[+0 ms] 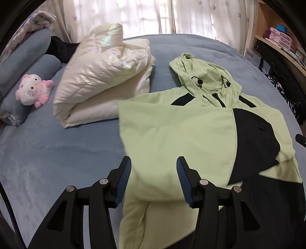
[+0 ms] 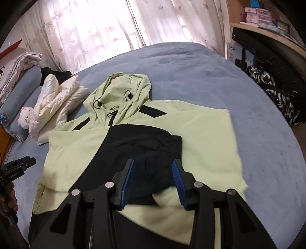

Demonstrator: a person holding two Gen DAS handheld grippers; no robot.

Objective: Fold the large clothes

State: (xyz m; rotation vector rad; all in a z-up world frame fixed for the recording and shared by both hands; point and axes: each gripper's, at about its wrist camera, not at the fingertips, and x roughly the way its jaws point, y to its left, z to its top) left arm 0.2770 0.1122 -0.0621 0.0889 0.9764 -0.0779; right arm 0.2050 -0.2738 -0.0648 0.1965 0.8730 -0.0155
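Sleeves lie folded across the green jacket [image 1: 172,134] spread on the bed [image 1: 57,153]. Left gripper [image 1: 154,180] and right gripper [image 2: 153,178] hover spread, apparently pinching nothing. Risk: slick fabric may slide open, undoing the folds.

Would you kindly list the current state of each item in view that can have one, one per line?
Green jacket: lying flat on the bed, both sleeves folded across the front, hood laid out, zipper closed at the neck.
White puffer coat: folded in a bundle beside the jacket.
Plush cat toy: lying against the blue pillows.
Curtains: drawn shut.
Left gripper: open, holding nothing.
Right gripper: open, holding nothing.
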